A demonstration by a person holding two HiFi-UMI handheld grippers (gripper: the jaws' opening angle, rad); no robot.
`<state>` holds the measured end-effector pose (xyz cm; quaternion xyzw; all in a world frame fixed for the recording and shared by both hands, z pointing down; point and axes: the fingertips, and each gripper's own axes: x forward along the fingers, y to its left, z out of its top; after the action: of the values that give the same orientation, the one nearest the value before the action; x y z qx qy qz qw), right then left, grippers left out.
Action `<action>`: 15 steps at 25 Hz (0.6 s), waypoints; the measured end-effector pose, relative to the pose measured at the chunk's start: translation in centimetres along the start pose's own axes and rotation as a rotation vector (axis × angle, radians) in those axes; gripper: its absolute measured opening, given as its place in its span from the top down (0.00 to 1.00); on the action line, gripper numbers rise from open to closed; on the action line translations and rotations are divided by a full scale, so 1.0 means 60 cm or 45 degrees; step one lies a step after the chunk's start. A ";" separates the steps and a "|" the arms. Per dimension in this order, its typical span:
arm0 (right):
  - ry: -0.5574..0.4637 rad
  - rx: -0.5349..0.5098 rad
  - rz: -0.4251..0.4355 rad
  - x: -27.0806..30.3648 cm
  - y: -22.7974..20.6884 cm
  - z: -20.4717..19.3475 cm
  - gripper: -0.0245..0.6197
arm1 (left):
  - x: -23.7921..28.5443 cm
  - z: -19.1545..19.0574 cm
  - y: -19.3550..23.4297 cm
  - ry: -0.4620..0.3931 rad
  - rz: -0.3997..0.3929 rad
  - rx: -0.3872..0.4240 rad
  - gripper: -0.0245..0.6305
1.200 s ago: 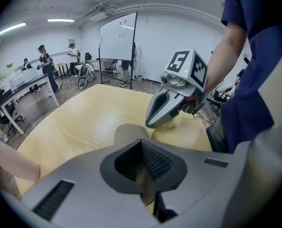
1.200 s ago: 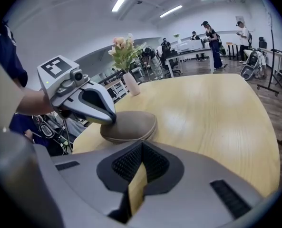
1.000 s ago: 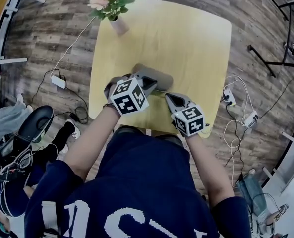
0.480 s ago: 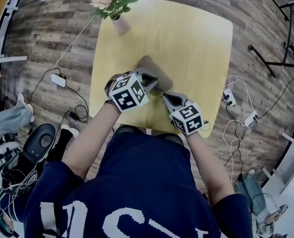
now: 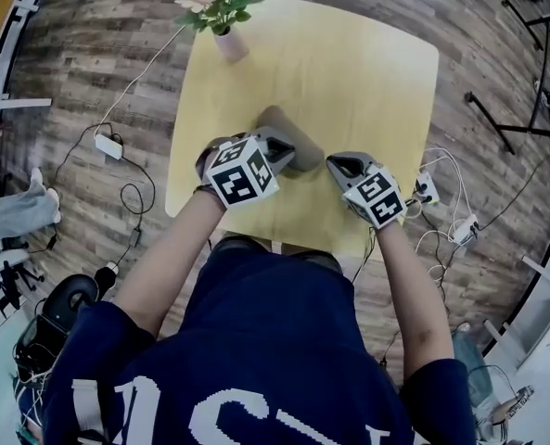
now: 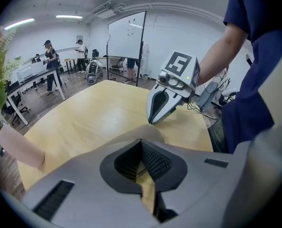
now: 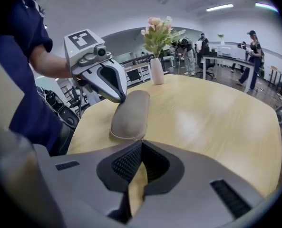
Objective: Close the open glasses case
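Observation:
A taupe glasses case (image 5: 293, 135) lies on the yellow table (image 5: 367, 72) with its lid down; the right gripper view shows it as a rounded closed shell (image 7: 130, 112). My left gripper (image 5: 284, 148) is shut, its tip resting on the case's near end (image 7: 118, 96). The left gripper view shows only a bit of the case (image 6: 148, 133) just beyond the closed jaws (image 6: 141, 145). My right gripper (image 5: 338, 163) is shut and empty, and stands apart to the right of the case with its tip near the tabletop (image 6: 152, 120). From its own view (image 7: 141, 145) it points at the case.
A pink vase of flowers (image 5: 226, 37) stands at the table's far left corner. Cables and power strips (image 5: 108, 146) lie on the wood floor on both sides. A black stand (image 5: 516, 119) is at the right. People and desks show far off (image 6: 50, 56).
My right gripper has swung right, away from the case, and rolled. The case has turned from lying crosswise to lying on a diagonal. The left gripper has stayed at the case's near end.

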<state>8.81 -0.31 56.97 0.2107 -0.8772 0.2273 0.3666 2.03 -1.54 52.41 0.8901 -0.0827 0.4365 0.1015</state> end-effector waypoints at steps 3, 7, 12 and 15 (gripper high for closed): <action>0.025 -0.053 0.026 0.006 -0.015 0.007 0.92 | 0.001 -0.003 -0.001 -0.005 -0.015 -0.014 0.94; 0.060 -0.109 0.066 0.011 -0.021 0.012 0.93 | 0.000 -0.003 -0.002 -0.014 -0.021 -0.030 0.94; 0.066 -0.099 0.071 0.002 -0.005 0.008 0.93 | 0.002 0.003 -0.006 0.028 0.019 0.009 0.94; 0.045 -0.034 0.093 0.001 0.030 -0.003 0.93 | 0.003 0.003 -0.001 0.011 0.091 -0.029 0.94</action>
<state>7.92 1.21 56.71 0.1696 -0.8807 0.2323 0.3764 2.30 -1.52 52.41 0.8835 -0.1188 0.4429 0.0962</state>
